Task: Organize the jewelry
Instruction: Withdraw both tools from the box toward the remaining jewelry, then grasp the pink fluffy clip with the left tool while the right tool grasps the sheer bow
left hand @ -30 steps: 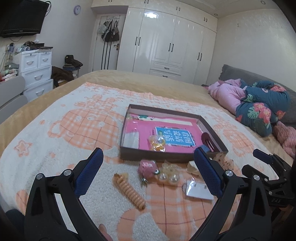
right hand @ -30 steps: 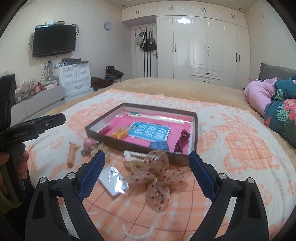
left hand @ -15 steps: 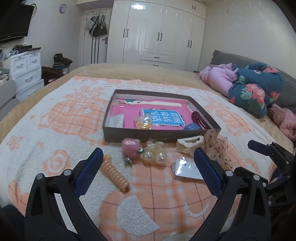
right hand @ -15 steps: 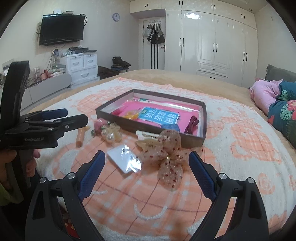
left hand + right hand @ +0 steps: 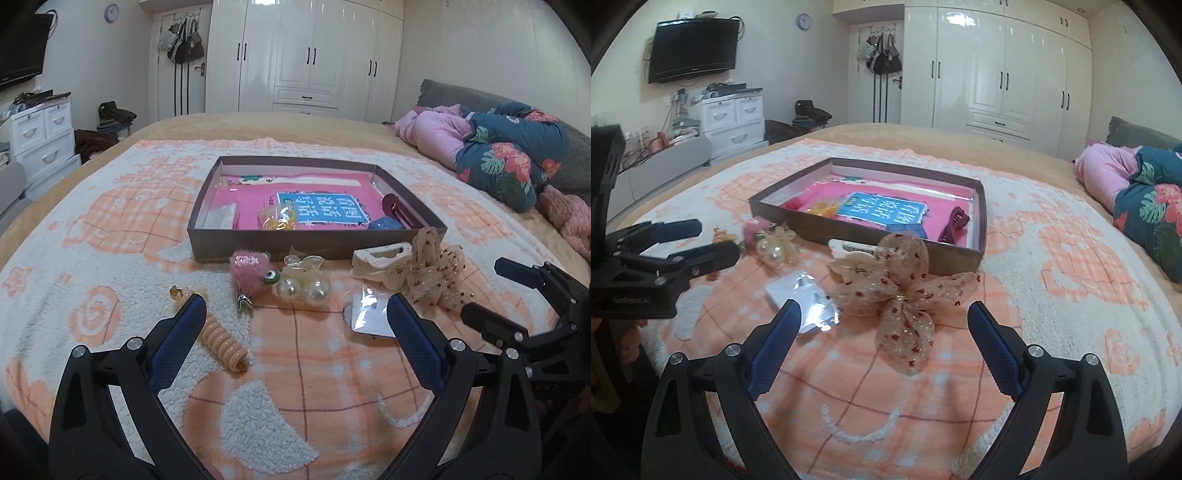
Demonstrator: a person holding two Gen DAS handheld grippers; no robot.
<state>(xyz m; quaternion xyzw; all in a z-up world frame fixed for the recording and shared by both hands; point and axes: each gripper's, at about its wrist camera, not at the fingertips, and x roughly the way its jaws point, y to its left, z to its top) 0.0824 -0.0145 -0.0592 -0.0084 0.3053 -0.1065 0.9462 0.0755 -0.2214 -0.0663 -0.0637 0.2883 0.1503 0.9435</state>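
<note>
Bedroom wardrobes stand behind a bed whose orange-and-white blanket (image 5: pixel 110 229) carries the shallow box (image 5: pixel 258 245). Sorting looks partly done: a few pieces lie inside, while the spiral hair tie (image 5: pixel 221 341), pearl clip (image 5: pixel 304 286) and mesh bow (image 5: pixel 901 291) wait outside. Left hand-held gripper (image 5: pixel 293 334) and right hand-held gripper (image 5: pixel 884 338) both gape empty.

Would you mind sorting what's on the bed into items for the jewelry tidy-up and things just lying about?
For the job:
- shallow brown box with pink lining
- peach spiral hair tie
- pink fluffy clip
- twin-pearl bow clip
- cream claw clip
- sheer spotted fabric bow
- clear plastic packet

Lying about:
- floral quilt
- pink bedding
</note>
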